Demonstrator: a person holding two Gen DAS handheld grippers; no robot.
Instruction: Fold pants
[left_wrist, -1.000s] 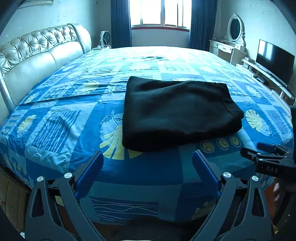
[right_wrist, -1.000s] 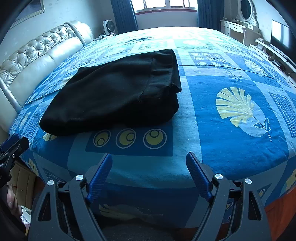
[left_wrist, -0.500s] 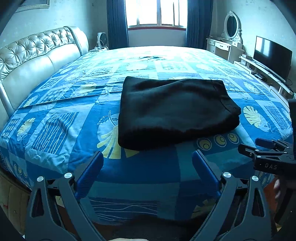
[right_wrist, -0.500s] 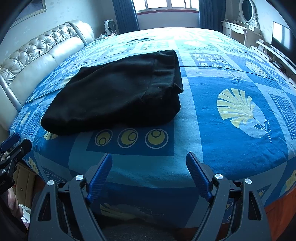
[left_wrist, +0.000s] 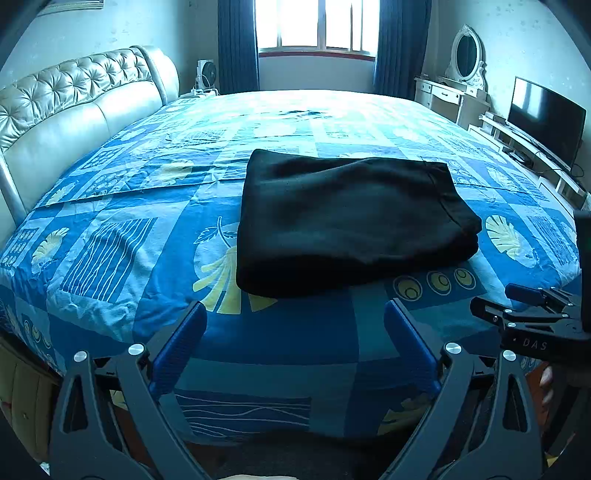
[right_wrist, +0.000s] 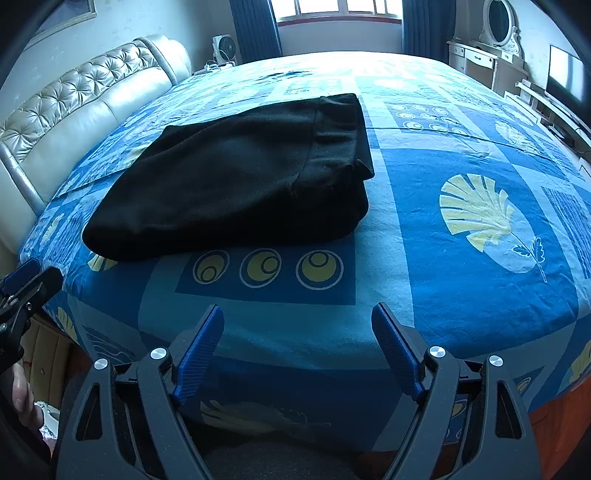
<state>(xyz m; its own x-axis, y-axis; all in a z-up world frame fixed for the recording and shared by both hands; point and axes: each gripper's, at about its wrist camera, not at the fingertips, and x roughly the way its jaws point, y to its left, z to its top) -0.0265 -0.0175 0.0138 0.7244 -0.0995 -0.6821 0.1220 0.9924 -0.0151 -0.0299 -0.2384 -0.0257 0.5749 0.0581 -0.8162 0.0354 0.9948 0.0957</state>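
Jaws wide, pants (left_wrist: 351, 218) folded, hand (right_wrist: 22, 398) right-view only

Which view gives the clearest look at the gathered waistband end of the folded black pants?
The right wrist view: the folded black pants lie close, with the gathered waistband end and its stacked layers facing the camera. The left wrist view shows the whole bundle, but the waistband sits at its right edge, foreshortened.

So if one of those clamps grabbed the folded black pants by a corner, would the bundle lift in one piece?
Probably not. The black pants are soft stacked layers with rounded, sagging edges, so they would likely droop and unfold. Being cloth on the bedspread, they should drag and bunch rather than slide.
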